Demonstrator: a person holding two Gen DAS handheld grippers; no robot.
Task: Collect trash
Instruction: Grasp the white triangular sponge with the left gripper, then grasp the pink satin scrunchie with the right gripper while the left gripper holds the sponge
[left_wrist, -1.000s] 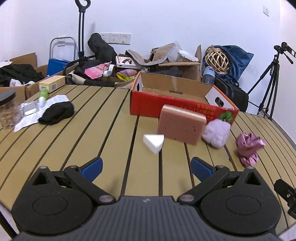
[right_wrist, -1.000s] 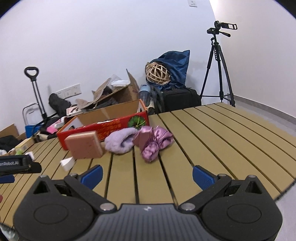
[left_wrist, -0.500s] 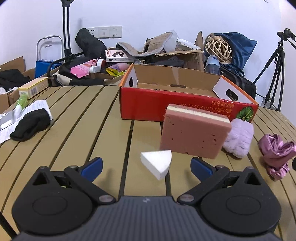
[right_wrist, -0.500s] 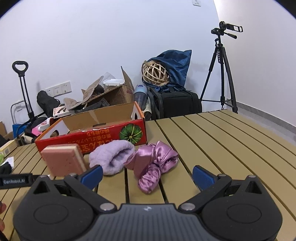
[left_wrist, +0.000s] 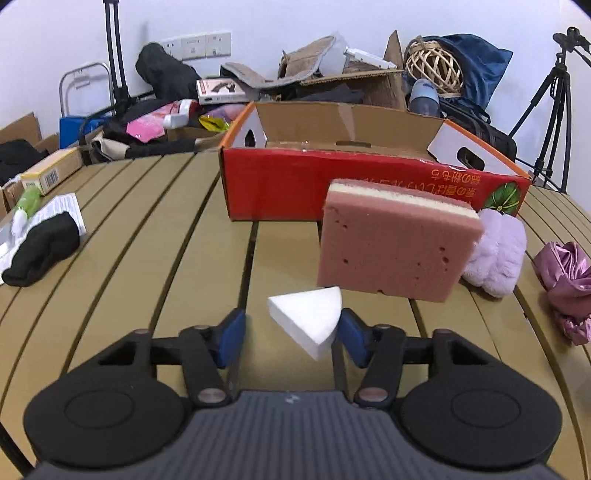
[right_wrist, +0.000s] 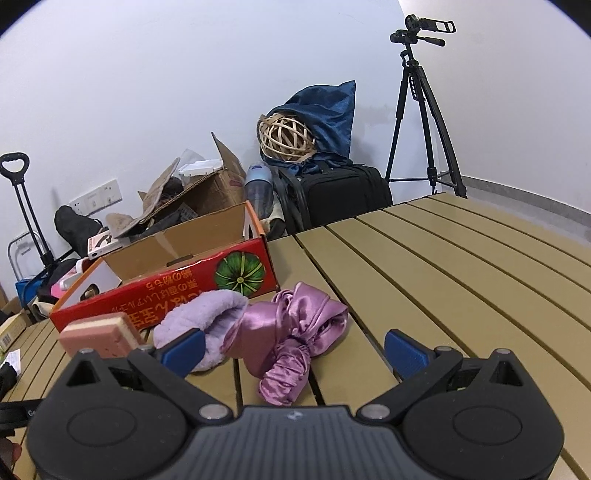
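Note:
A white foam wedge (left_wrist: 306, 324) lies on the slatted table between the blue pads of my left gripper (left_wrist: 291, 336); the right pad is at the wedge, a small gap shows on the left. A pink sponge (left_wrist: 395, 247) leans upright just behind it, before a red open cardboard box (left_wrist: 332, 195). A fluffy lilac cloth (left_wrist: 498, 254) and a shiny pink satin bundle (right_wrist: 291, 339) lie right of the sponge. My right gripper (right_wrist: 295, 350) is open, its pads on either side of the satin bundle, touching nothing.
A black cloth (left_wrist: 40, 251) on white paper lies at the table's left, with a yellow carton (left_wrist: 51, 173) behind. Boxes, bags, a wicker ball (right_wrist: 288, 136) and a tripod (right_wrist: 421, 110) crowd the wall behind the table (right_wrist: 461, 266).
My left gripper moved forward to the white wedge and its jaws narrowed around it. My right gripper moved forward toward the satin bundle, still open.

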